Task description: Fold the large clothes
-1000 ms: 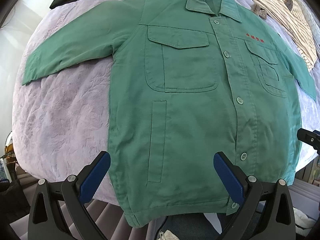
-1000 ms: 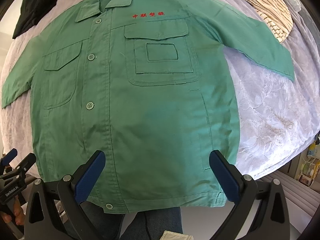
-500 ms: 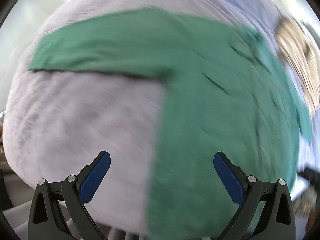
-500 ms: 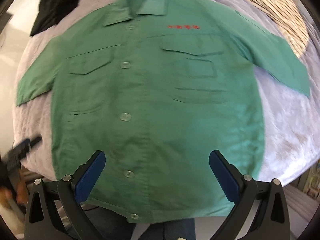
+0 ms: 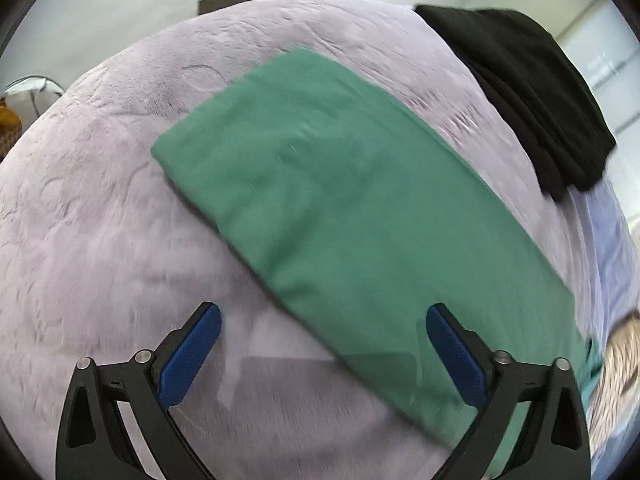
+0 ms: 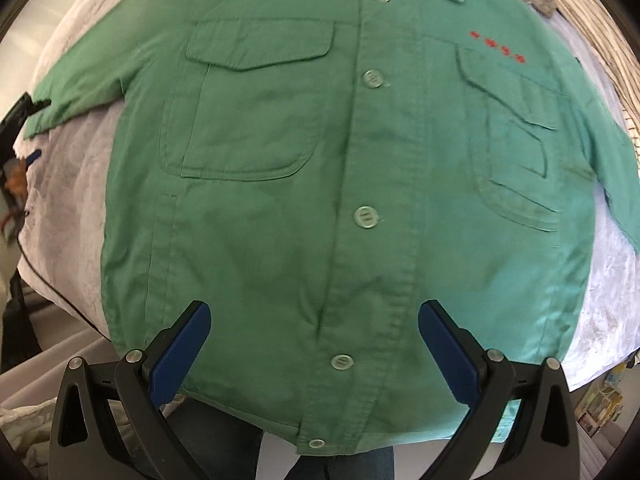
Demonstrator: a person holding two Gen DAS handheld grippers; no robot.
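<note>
Both tools apart over the green jacket (image 6: 320,200)
Left tool (image 5: 323,354) closing, empty, sleeve (image 5: 340,216) toward 1 o'clock; right tool (image 6: 314,350) wide, empty (jacket flat, buttoned).

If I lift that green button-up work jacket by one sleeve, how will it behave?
The green button-up work jacket lies flat on the lilac bedspread, so it will probably sag and trail. Its thick-looking cloth, buttoned front and flap pockets suggest some weight; likely not slippery.
</note>
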